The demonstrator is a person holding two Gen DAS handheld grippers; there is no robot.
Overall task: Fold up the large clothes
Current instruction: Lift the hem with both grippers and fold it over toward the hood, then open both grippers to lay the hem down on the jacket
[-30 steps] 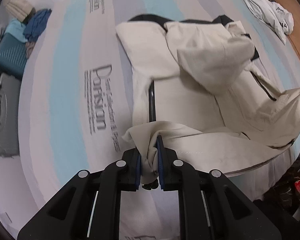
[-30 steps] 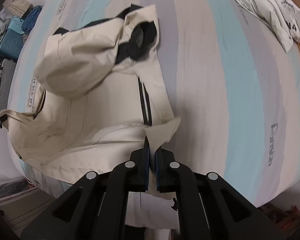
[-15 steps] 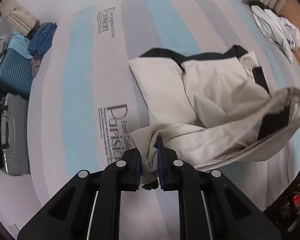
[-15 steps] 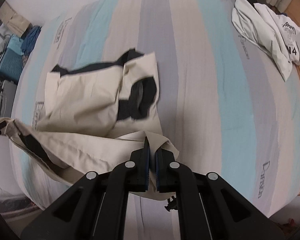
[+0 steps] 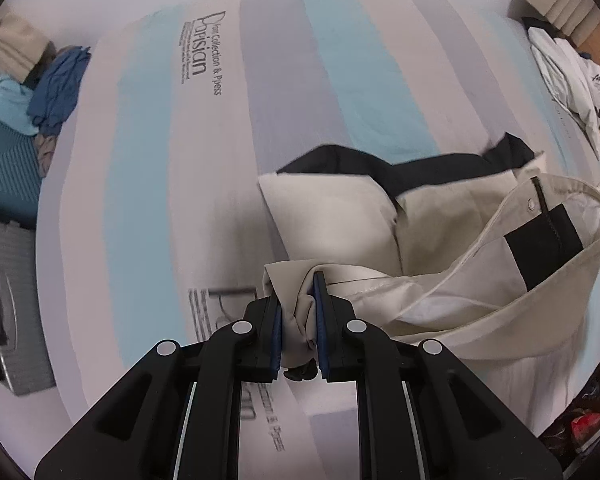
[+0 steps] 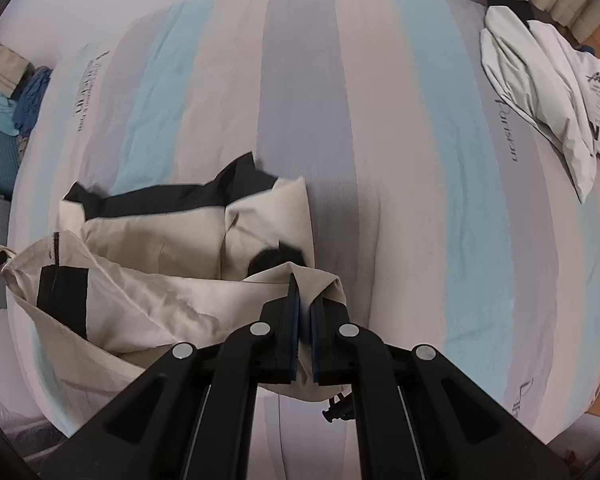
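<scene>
A cream jacket with black trim (image 5: 340, 216) (image 6: 152, 236) lies on the striped bed. My left gripper (image 5: 298, 312) is shut on a bunched corner of its lifted edge. My right gripper (image 6: 304, 308) is shut on the opposite corner of that same edge. The held edge hangs between the two grippers above the flat half, showing a black panel (image 5: 540, 244) (image 6: 62, 296) and a snap button. The far half rests flat with its black band (image 5: 380, 168) toward the head of the bed.
The striped mattress cover (image 5: 340, 60) (image 6: 440, 160) spreads wide beyond the jacket. A white printed garment (image 5: 576, 88) (image 6: 552, 92) lies at the far right edge. A teal suitcase (image 5: 4, 160) with clothes piled on it and a grey case (image 5: 8, 312) stand left of the bed.
Both grippers carried the held jacket edge forward over the flat half, toward the black band. The lower part, spread out before, now doubles over the upper part.
</scene>
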